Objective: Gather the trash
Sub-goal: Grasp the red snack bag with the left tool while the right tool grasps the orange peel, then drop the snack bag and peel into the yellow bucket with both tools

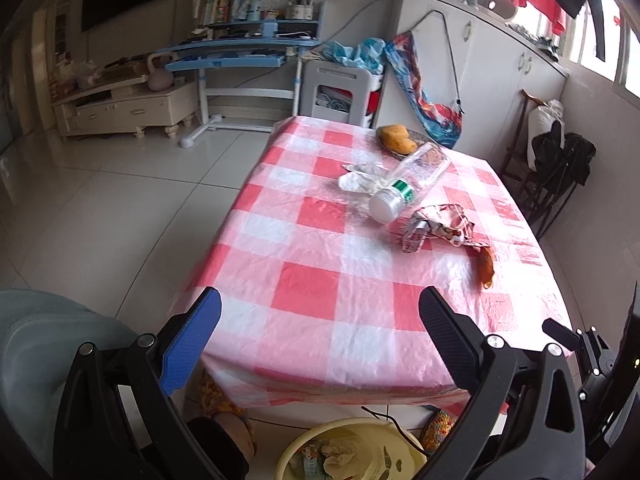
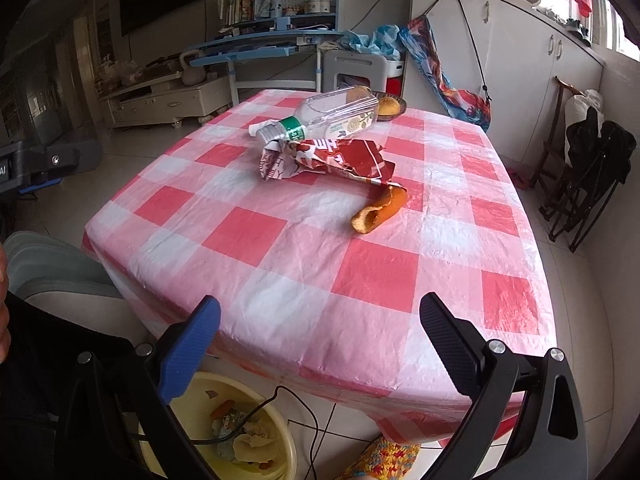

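Desk: covered by a pink-and-white checked plastic cloth, creased and glossy; carries all the loose trash toward its far half.

Basin: pale yellow, round, on the floor below the desk's near edge; holds crumpled paper and orange scraps. A thin black cable crosses its rim.

Bottle: clear plastic, lying on its side, white cap pointing left in the right wrist view, green neck band. Its label shows a printed picture and small text too blurred to read. It rests against the wrapper and the crumpled tissue.

Wrapper: crumpled red-and-white foil packet at the middle of the desk, just in front of the bottle. Large white characters show on the red panel, distorted by the folds and not legible; a barcode-like strip shows on its white end in the left wrist view.

Crumpled tissue: white, wadded, to the left of the bottle's cap and touching it.

Peel: orange, curled into a tube, near the wrapper's right end, lying on a pink square.

Dish: small, dark-rimmed, at the far edge, behind the bottle; holds a yellow-orange lump.

Left claw: one blue finger, one black, spread wide, holding nothing, above the desk's near edge.

Right claw: same colours, spread wide, empty, above the near edge.
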{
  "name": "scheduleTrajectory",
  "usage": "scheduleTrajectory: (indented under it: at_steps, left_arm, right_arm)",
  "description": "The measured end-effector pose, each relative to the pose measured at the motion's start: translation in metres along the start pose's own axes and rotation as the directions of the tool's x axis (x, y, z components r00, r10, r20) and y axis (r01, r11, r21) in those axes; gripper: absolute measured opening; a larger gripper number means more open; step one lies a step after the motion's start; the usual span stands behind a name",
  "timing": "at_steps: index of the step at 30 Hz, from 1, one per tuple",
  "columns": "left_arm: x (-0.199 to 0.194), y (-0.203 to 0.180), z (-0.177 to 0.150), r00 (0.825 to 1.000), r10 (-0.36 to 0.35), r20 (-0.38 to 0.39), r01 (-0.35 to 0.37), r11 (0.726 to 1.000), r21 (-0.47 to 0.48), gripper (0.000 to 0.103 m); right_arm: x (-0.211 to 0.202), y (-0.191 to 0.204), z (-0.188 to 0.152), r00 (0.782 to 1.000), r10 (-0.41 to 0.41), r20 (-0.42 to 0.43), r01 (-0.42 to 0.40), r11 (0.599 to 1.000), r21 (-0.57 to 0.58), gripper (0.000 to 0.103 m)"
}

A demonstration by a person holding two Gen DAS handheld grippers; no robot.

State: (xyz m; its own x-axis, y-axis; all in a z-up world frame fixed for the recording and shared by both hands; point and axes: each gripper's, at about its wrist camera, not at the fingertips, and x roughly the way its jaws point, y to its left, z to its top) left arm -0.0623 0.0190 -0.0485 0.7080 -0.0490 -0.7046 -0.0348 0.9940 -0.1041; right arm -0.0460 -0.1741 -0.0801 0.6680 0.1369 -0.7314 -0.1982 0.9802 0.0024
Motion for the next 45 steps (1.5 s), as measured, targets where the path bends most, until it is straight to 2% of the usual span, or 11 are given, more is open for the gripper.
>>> scheduleTrajectory:
  at_steps: [11, 17, 20, 23, 26, 27, 28, 29, 34, 39, 45]
  left_arm:
    - [0.051, -0.072, 0.050, 0.992, -0.122, -0.038, 0.126, 0.983, 0.132, 0.096]
    - [0.108, -0.086, 0.067, 0.974, -0.171, -0.150, 0.177, 0.984, 0.029, 0.096]
    - [0.132, -0.089, 0.070, 0.971, -0.153, -0.182, 0.155, 0.988, 0.001, 0.095]
    - [0.155, -0.092, 0.069, 0.966, -0.124, -0.228, 0.129, 0.992, 0.004, 0.094]
    - [0.172, -0.094, 0.065, 0.948, -0.137, -0.286, 0.142, 0.990, -0.004, 0.068]
    - [0.177, -0.096, 0.063, 0.942, -0.155, -0.299, 0.159, 0.987, -0.011, 0.051]
    - [0.178, -0.097, 0.062, 0.940, -0.161, -0.302, 0.164, 0.986, -0.015, 0.044]
    - [0.176, -0.097, 0.062, 0.942, -0.171, -0.287, 0.173, 0.985, -0.019, 0.041]
    - [0.158, -0.095, 0.061, 0.947, -0.208, -0.246, 0.211, 0.977, -0.016, 0.027]
    - [0.119, -0.068, 0.060, 0.956, -0.232, -0.179, 0.226, 0.973, -0.053, 0.025]
    - [0.069, -0.022, 0.057, 0.977, -0.195, -0.080, 0.187, 0.977, -0.099, 0.025]
  right_arm:
    - [0.031, -0.034, 0.025, 0.999, -0.036, -0.017, 0.037, 0.994, 0.098, 0.095]
    - [0.050, -0.044, 0.035, 0.999, -0.035, -0.018, 0.037, 0.993, 0.113, 0.095]
    - [0.058, -0.049, 0.042, 0.999, -0.027, -0.018, 0.029, 0.993, 0.118, 0.095]
    - [0.069, -0.051, 0.047, 0.999, -0.012, -0.038, 0.016, 0.993, 0.119, 0.087]
    - [0.077, -0.052, 0.048, 0.998, 0.007, -0.061, 0.001, 0.992, 0.123, 0.076]
    - [0.077, -0.051, 0.047, 0.998, 0.002, -0.055, 0.005, 0.993, 0.117, 0.074]
    - [0.078, -0.051, 0.047, 0.998, -0.003, -0.056, 0.009, 0.994, 0.109, 0.072]
    - [0.077, -0.051, 0.047, 0.999, -0.005, -0.054, 0.010, 0.995, 0.104, 0.069]
    - [0.071, -0.062, 0.043, 0.998, 0.036, -0.049, -0.029, 0.990, 0.135, 0.021]
    - [0.061, -0.059, 0.037, 0.994, 0.103, -0.038, -0.096, 0.983, 0.157, 0.018]
    - [0.036, -0.040, 0.038, 0.973, 0.231, 0.004, -0.230, 0.965, 0.123, 0.018]
